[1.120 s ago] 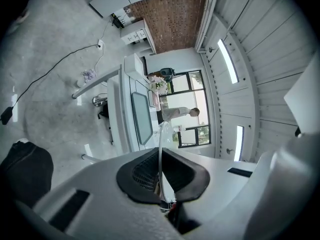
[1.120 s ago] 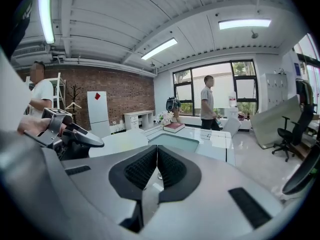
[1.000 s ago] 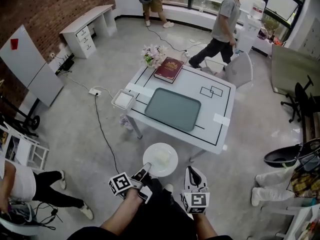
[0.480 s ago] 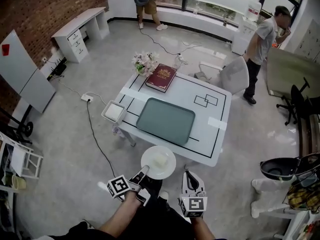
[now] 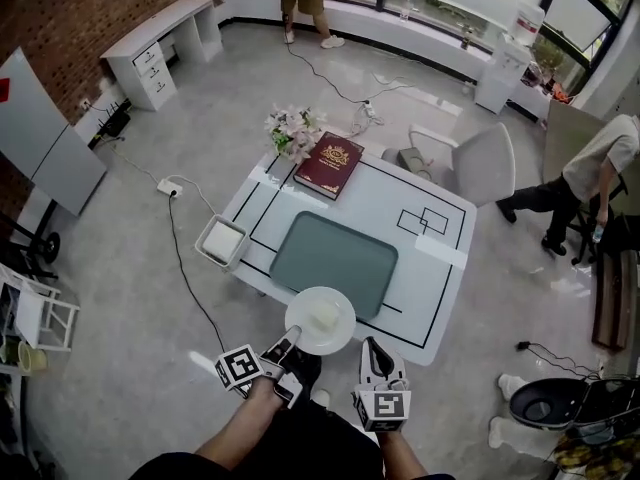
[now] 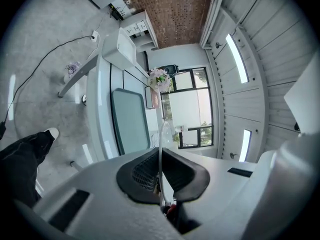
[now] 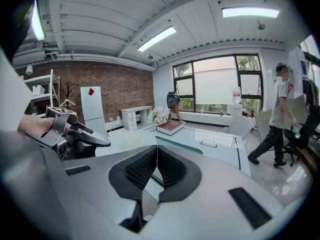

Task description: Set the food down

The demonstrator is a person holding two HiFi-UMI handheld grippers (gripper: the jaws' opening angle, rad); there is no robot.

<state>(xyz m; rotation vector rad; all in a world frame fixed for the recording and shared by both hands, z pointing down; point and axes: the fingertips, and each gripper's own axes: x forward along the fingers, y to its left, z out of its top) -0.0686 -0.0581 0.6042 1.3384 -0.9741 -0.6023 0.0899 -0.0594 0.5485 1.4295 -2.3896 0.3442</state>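
Note:
A white plate carries a pale lump of food. It hangs over the near edge of the white table, beside the green tray. My left gripper is shut on the plate's near rim. In the left gripper view the rim shows as a thin line pinched between the jaws. My right gripper floats just right of the plate, shut and empty. Its closed jaws point across the table.
A red book and flowers sit at the table's far corner. A white box is at its left edge, a grey chair behind it. A person bends at the right. A cable runs over the floor.
The plate, held by my left gripper, has gone from above the floor to above the table's near edge. The table has come closer. A person has walked from the back to the right.

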